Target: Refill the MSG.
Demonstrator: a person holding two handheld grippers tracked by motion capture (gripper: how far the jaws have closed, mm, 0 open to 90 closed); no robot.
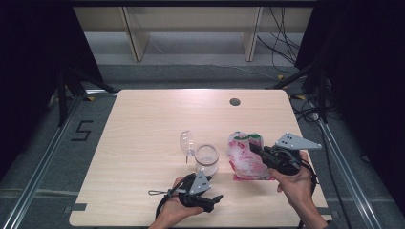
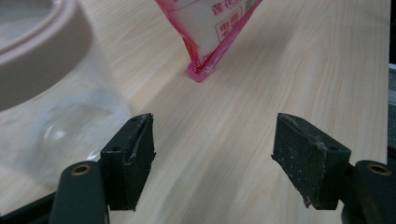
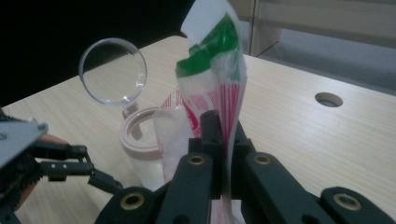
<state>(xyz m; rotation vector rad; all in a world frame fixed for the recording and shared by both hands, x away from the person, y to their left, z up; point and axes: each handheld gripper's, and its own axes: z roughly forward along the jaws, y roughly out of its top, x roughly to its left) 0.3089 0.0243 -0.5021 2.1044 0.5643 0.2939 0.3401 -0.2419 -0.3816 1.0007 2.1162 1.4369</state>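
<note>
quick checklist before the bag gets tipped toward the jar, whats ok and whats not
1. Right gripper shut on the red, white and green plastic bag: ok.
2. Bag top torn open: cannot tell.
3. Clear glass jar with beige rim upright, its round clear hinged lid swung open: ok.
4. Left gripper steadying the jar: not ok, jaws open beside it, touching nothing.
5. Bare light wooden table around the jar: ok.

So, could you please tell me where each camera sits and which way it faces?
High view: above the person's side, looking forward and down at the table; both forearms show.
Left gripper view: on the left gripper, jaws open, facing the jar and pouch.
Right gripper view: on the right gripper, clamping the pouch, facing the jar.
All three share jar and pouch.
</note>
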